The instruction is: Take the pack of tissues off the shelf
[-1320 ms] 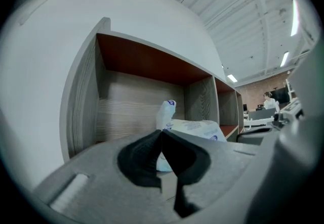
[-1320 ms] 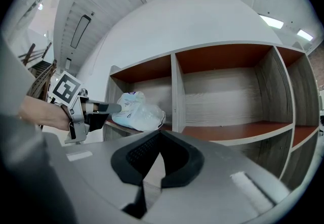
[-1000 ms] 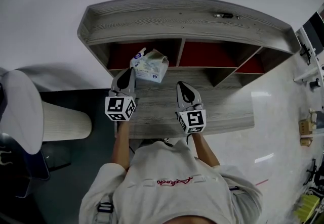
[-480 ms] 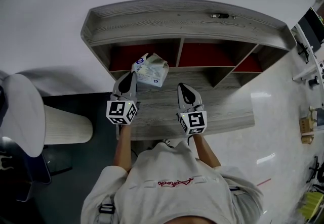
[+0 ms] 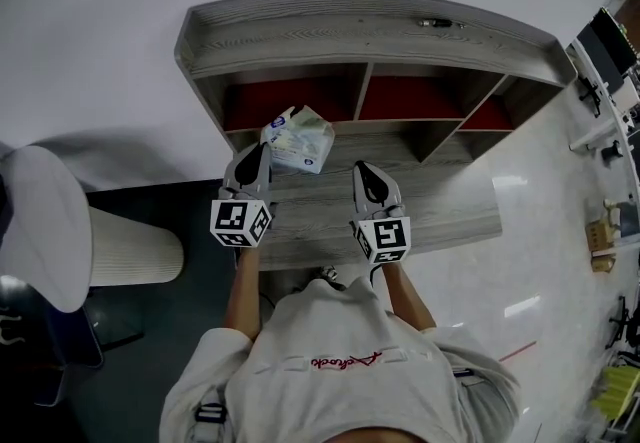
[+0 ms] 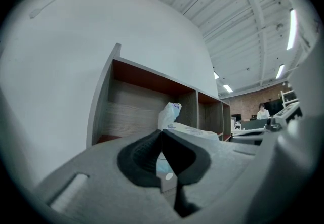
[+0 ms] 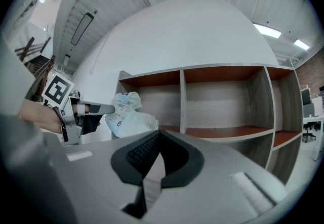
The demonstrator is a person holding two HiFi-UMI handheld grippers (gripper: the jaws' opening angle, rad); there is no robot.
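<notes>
While the left gripper [image 5: 260, 145] clamps its near corner, the pack of tissues [image 5: 302, 138] hangs just outside the shelf [image 5: 350, 29], long axis pointing shelfward; right gripper [image 5: 362, 169] closed, empty, farther off.
</notes>
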